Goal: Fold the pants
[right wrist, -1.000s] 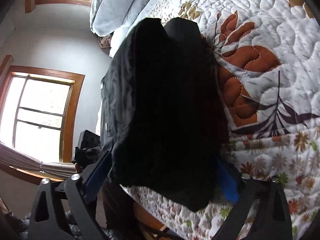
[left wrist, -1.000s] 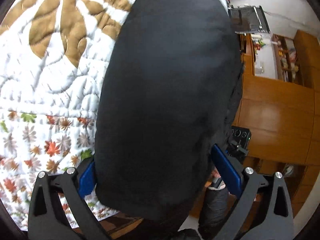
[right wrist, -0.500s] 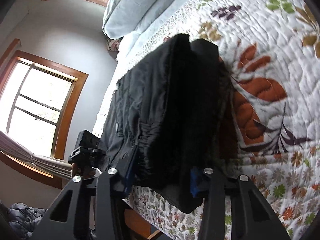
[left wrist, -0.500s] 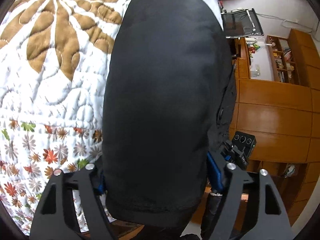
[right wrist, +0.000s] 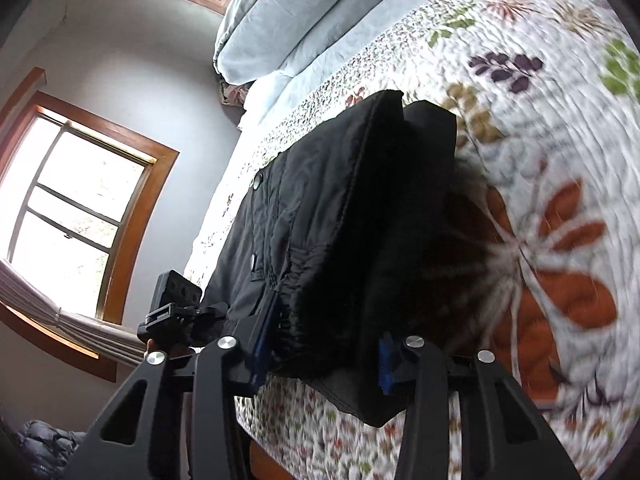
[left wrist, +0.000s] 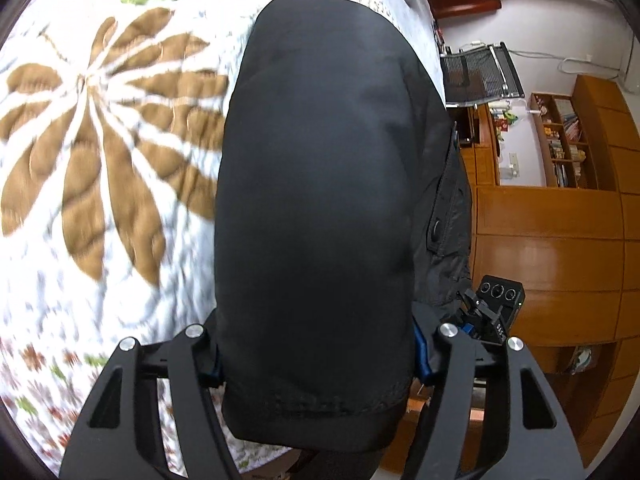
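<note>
Quilted cotton in white, with big brown and rust flowers, covers the bed [left wrist: 100, 152], and the black pants [left wrist: 320, 200] lie along its near edge, their hem end hanging just past the edge toward the cameras. Beyond the bed stand wooden cabinets [left wrist: 552, 240] in the left wrist view, and a window [right wrist: 76, 216] and pale blue pillows [right wrist: 288, 12] in the right wrist view. The left gripper [left wrist: 316, 354] has just been closing its jaws, and its blue fingers [left wrist: 422, 356] now press the wide hem of one leg from both sides. The right gripper [right wrist: 324, 350] has its fingers [right wrist: 386, 364] clamped on the bunched edge of the pants; which part of the garment that is seems to be the waist side, though the dark folds make it hard to tell.
</note>
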Demonstrator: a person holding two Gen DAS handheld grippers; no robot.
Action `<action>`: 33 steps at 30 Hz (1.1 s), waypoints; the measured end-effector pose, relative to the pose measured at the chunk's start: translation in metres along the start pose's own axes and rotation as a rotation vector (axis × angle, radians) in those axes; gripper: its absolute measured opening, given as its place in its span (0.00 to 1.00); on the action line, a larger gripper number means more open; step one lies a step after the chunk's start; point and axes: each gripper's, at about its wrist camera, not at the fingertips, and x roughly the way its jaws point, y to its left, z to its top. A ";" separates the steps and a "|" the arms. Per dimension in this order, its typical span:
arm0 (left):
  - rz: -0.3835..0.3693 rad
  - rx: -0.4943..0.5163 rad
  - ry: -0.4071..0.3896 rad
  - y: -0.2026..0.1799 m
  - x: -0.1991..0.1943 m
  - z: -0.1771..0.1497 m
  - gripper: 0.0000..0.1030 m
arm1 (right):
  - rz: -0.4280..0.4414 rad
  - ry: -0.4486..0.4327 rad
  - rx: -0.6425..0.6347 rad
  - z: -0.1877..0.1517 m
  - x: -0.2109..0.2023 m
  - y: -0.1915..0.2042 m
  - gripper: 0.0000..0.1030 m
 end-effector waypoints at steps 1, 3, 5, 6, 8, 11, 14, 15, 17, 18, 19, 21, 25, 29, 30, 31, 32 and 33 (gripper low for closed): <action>0.002 -0.001 -0.007 0.000 -0.001 0.004 0.63 | -0.004 0.002 -0.005 0.006 0.005 0.002 0.41; 0.012 0.002 -0.021 0.002 -0.005 0.012 0.63 | -0.008 0.006 -0.012 0.015 0.008 -0.002 0.41; 0.018 0.004 -0.032 0.002 -0.006 0.021 0.63 | -0.008 0.006 -0.011 0.024 0.015 0.000 0.41; 0.022 0.004 -0.037 0.002 -0.007 0.028 0.63 | -0.008 0.006 -0.009 0.029 0.019 0.000 0.41; 0.025 0.004 -0.044 0.002 -0.007 0.036 0.63 | -0.009 0.004 -0.008 0.037 0.025 -0.002 0.41; 0.037 0.011 -0.064 0.003 -0.010 0.051 0.63 | -0.006 0.006 -0.005 0.051 0.039 -0.004 0.41; 0.042 0.009 -0.077 0.009 -0.014 0.066 0.63 | -0.004 0.011 -0.004 0.068 0.052 -0.003 0.41; 0.043 0.008 -0.080 0.015 -0.017 0.068 0.63 | -0.003 0.012 -0.004 0.071 0.054 -0.004 0.41; 0.042 0.006 -0.087 0.019 -0.019 0.074 0.63 | -0.002 0.015 -0.007 0.080 0.062 -0.004 0.41; 0.043 0.006 -0.092 0.020 -0.020 0.078 0.63 | -0.002 0.016 -0.007 0.084 0.065 -0.004 0.41; 0.044 0.008 -0.095 0.026 -0.023 0.079 0.64 | -0.002 0.018 -0.007 0.091 0.072 -0.002 0.41; 0.046 0.010 -0.102 0.028 -0.025 0.085 0.64 | 0.000 0.020 -0.003 0.099 0.080 -0.002 0.41; 0.052 0.014 -0.112 0.032 -0.029 0.098 0.66 | 0.005 0.022 0.001 0.112 0.093 -0.004 0.41; 0.056 0.016 -0.119 0.038 -0.034 0.111 0.66 | 0.006 0.025 0.000 0.123 0.103 -0.006 0.41; 0.057 0.017 -0.121 0.039 -0.035 0.112 0.66 | 0.006 0.026 -0.001 0.126 0.107 -0.006 0.41; 0.058 0.017 -0.122 0.040 -0.035 0.113 0.67 | 0.007 0.027 -0.001 0.127 0.108 -0.007 0.41; 0.059 0.017 -0.123 0.041 -0.036 0.114 0.67 | 0.008 0.028 -0.001 0.129 0.110 -0.008 0.41; 0.060 0.019 -0.124 0.043 -0.037 0.116 0.67 | 0.009 0.029 -0.002 0.132 0.111 -0.009 0.41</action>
